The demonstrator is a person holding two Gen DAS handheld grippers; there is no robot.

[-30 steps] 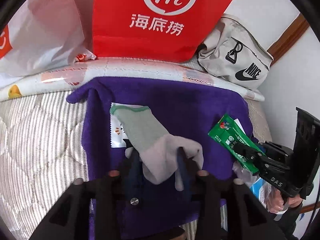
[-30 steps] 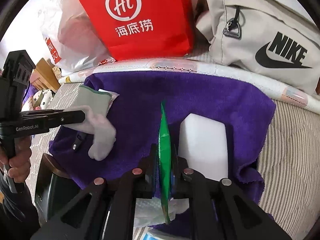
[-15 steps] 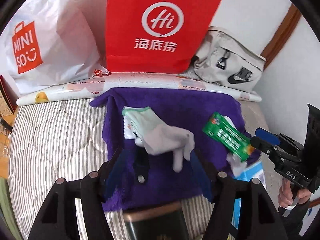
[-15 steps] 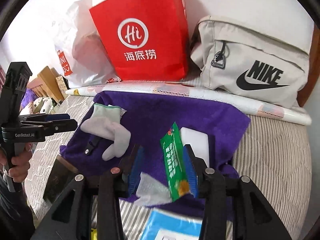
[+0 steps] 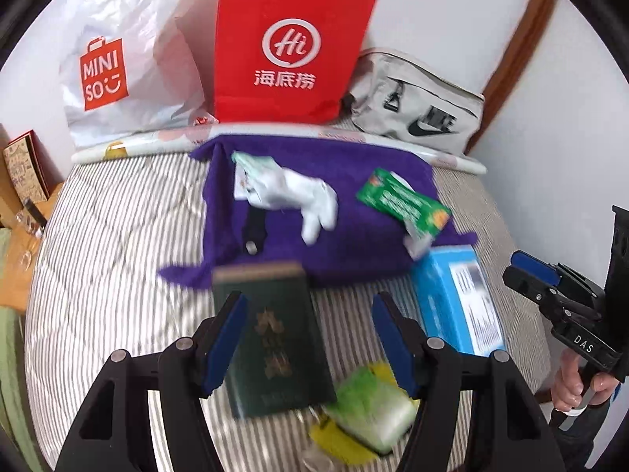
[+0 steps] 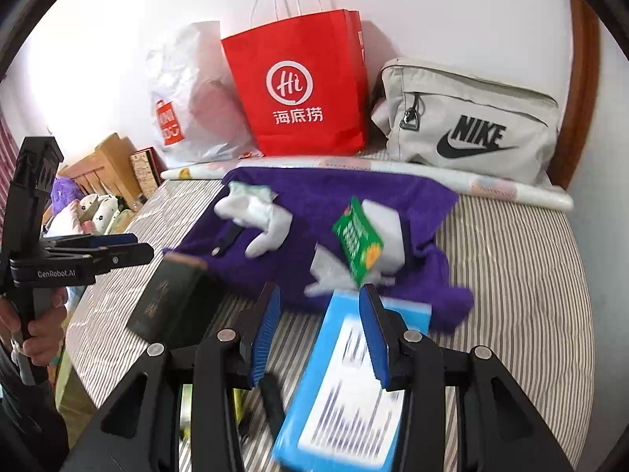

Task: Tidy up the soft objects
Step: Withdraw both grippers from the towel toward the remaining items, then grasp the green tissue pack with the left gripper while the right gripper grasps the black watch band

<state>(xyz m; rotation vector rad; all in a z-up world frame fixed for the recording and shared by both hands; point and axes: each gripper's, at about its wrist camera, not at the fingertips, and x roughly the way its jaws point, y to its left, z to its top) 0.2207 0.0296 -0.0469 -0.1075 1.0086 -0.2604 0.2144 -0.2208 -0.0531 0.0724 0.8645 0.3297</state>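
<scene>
I count one purple towel [image 5: 354,181] at frame centre, bearing one white glove [image 5: 291,192] and one green packet [image 5: 405,204]. My left gripper [image 5: 310,338] has its jaws wide apart and empty. My right gripper [image 6: 320,330] is likewise spread, gripping nothing. Lower frame: one dark green booklet [image 5: 275,338], one blue box [image 5: 456,303]. Upper frame: three bags.

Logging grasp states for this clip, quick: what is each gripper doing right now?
Left gripper: open, holding nothing; the dark green book lies below it.
Right gripper: open, holding nothing; the green packet lies on the purple towel.
</scene>
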